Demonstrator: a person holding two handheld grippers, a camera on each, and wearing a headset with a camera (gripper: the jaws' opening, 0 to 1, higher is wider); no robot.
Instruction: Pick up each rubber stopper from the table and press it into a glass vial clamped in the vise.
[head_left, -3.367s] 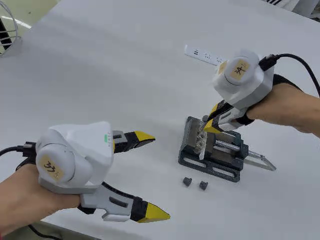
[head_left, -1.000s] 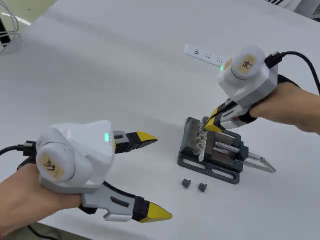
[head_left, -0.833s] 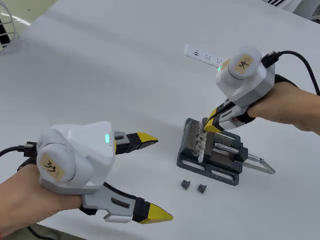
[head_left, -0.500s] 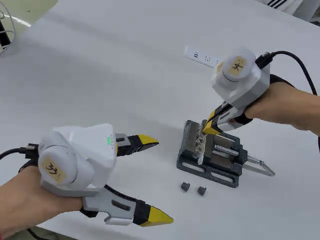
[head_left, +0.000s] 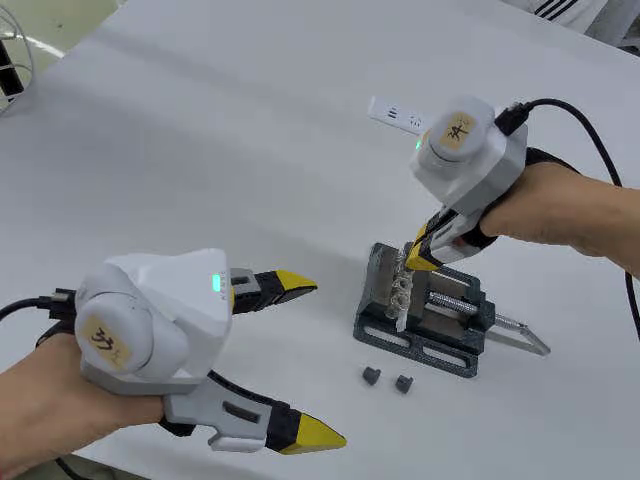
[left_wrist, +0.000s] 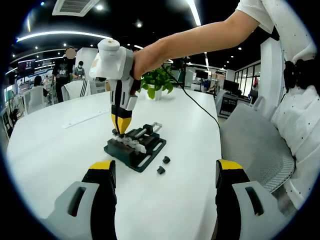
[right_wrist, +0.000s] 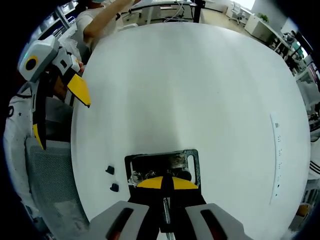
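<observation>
A dark vise (head_left: 430, 325) stands on the white table and clamps a row of glass vials (head_left: 400, 291). My right gripper (head_left: 418, 262) hangs just above the vials' far end with its yellow tips together; I see nothing between them. In the right gripper view the shut tips (right_wrist: 163, 183) sit over the vise (right_wrist: 160, 159) and the vials (right_wrist: 136, 176). Two dark rubber stoppers (head_left: 371, 376) (head_left: 404, 383) lie in front of the vise. My left gripper (head_left: 308, 360) is open and empty at the near left. The left gripper view shows the vise (left_wrist: 136, 149) and stoppers (left_wrist: 166, 159).
A white power strip (head_left: 395, 113) lies on the table behind the right gripper. The vise's screw handle (head_left: 520, 335) sticks out to the right. A black cable (head_left: 590, 125) runs from the right gripper. People and chairs are at the room's far side.
My right gripper has lifted a little off the vials and drifted up and left. My left gripper has stayed put and open.
</observation>
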